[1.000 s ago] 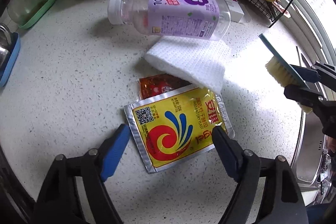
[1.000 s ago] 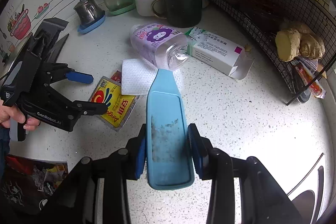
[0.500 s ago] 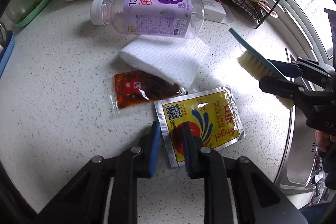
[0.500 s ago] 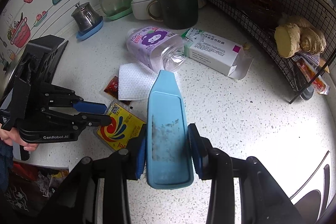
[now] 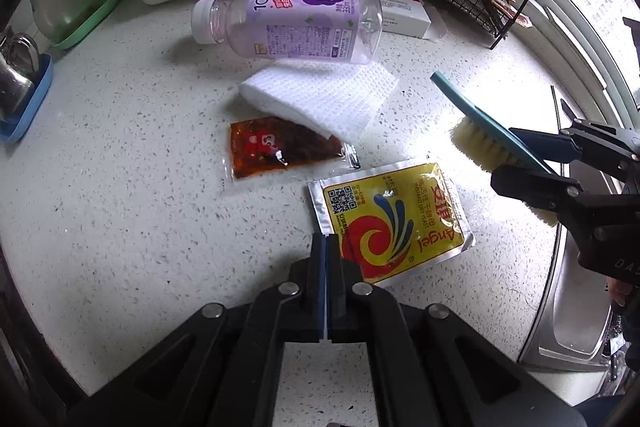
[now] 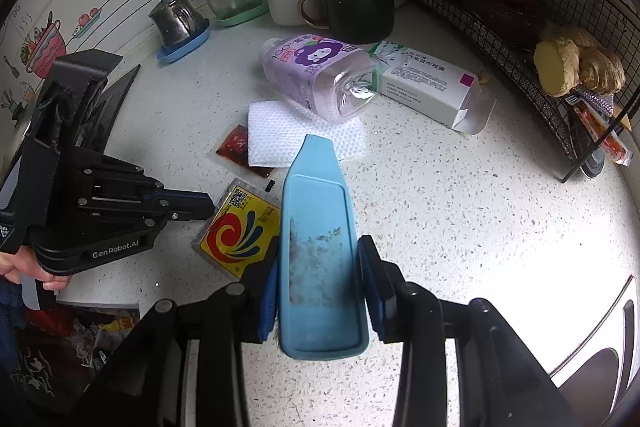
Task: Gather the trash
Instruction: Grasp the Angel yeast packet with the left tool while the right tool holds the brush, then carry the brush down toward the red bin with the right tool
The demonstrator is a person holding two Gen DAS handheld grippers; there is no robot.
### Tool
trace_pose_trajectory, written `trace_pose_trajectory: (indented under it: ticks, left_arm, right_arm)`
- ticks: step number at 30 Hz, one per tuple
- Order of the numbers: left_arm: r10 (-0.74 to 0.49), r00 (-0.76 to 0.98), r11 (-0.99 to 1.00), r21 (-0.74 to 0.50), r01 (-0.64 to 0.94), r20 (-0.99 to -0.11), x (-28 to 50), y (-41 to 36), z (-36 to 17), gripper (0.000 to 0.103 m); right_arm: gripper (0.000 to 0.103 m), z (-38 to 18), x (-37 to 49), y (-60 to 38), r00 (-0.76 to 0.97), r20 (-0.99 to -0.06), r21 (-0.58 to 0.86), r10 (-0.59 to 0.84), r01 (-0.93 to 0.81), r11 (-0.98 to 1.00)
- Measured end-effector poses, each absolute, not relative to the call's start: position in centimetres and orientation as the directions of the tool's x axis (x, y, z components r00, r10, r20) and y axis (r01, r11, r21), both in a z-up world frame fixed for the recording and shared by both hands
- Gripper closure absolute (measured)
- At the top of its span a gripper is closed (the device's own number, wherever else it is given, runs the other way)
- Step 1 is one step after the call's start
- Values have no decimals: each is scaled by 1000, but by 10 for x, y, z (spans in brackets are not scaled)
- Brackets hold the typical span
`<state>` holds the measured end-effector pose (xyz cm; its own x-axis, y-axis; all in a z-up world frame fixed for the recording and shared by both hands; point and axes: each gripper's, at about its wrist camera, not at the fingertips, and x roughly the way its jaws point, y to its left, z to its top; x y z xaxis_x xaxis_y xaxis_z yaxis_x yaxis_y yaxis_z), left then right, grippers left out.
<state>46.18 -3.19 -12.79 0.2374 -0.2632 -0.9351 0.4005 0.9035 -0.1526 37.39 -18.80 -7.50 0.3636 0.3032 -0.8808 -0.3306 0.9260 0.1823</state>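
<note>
Yellow foil yeast packet [image 5: 394,223] lies flat on the speckled white surface [image 5: 120,187]; taken as landmark. Left gripper [image 5: 326,247]: fingers pressed together, tips at the packet's near-left corner; whether they pinch its edge, cannot tell. Red sauce sachet [image 5: 280,149] just beyond the packet to its left, not touching it, its far corner tucked under a folded white paper towel [image 5: 324,99]. Empty purple-labelled bottle [image 5: 292,19] on its side beyond the towel, base resting on it. White carton [image 6: 432,87] beside the bottle's base, end flap open, well apart from the packet. Right gripper [image 6: 318,283]: fingers pinching a blue-backed brush [image 6: 318,239] by its sides, bristles down, held above the surface right of the packet. Dark mug [image 6: 356,7] of utensils stands far behind the packet. Wire rack [image 6: 560,27] to the far right.
</note>
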Motion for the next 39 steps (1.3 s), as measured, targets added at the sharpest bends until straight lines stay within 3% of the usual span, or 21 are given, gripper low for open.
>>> trace_pose_trajectory:
  ticks: [20,30,39]
  left_arm:
    - [-228,343,934,-105,342,-911,383,48,-73,103]
    - [-213,379,953,-106,284,-900,269,97,-67,103]
    - [-210,347,965,-136,225,-914,169,133,-104,103]
  right_arm:
    - [68,-43,340,-132,366,-861,179,353,-432,884]
    - [68,-31,262,-59,340,-860,152,381,-542,827]
    - [69,-55,177,-10,283,-883,150,374,-585,797]
